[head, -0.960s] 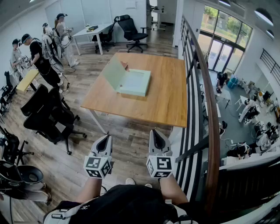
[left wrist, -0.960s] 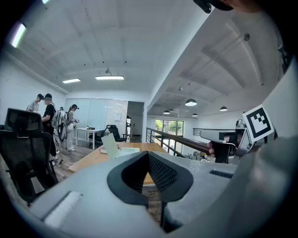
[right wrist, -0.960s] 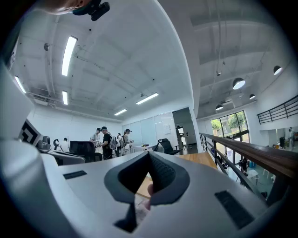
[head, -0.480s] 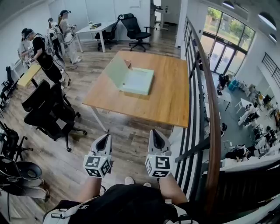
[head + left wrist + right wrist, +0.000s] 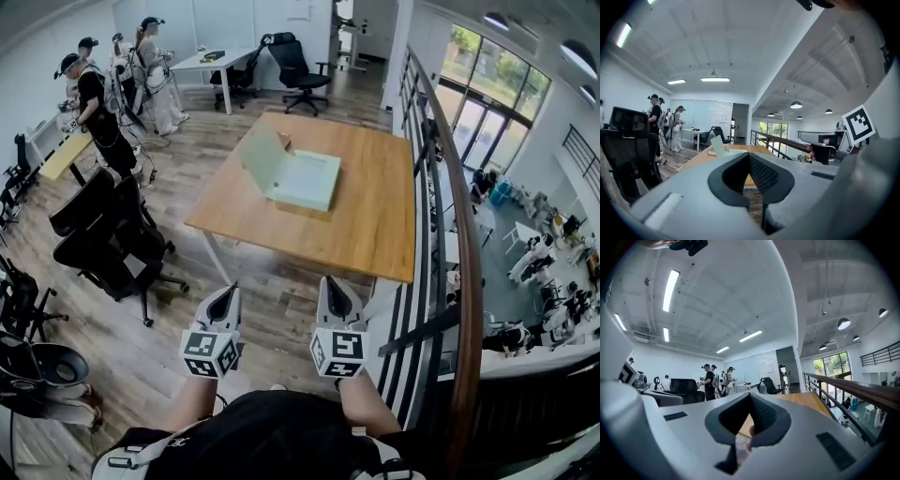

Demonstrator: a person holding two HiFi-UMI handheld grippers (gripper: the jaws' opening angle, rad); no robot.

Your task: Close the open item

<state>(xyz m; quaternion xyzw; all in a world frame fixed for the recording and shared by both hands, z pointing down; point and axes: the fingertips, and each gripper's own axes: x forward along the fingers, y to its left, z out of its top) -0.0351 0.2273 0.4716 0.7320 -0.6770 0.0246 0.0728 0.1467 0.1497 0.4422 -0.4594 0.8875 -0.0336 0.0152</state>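
Note:
A pale green box (image 5: 307, 181) lies open on the wooden table (image 5: 375, 220), its lid (image 5: 262, 155) standing up on the left side. In the left gripper view the lid (image 5: 719, 146) shows far off over the jaws. Both grippers hang low in front of the person, well short of the table and above the floor. My left gripper (image 5: 228, 292) is shut with nothing in it, its jaws meeting at the tip (image 5: 749, 154). My right gripper (image 5: 330, 284) is also shut and empty (image 5: 751, 394). The table edge (image 5: 806, 399) shows beyond it.
Black office chairs (image 5: 108, 239) stand left of the table. A railing with a wooden handrail (image 5: 457, 281) runs along the right, with a lower floor beyond it. Several people (image 5: 94, 103) stand at the back left near a white desk (image 5: 211, 61) and another chair (image 5: 295, 61).
The head view has swung a little, so the table and box sit further right and lower in the picture. The people at the back left have shifted. Both grippers stay shut in the same place.

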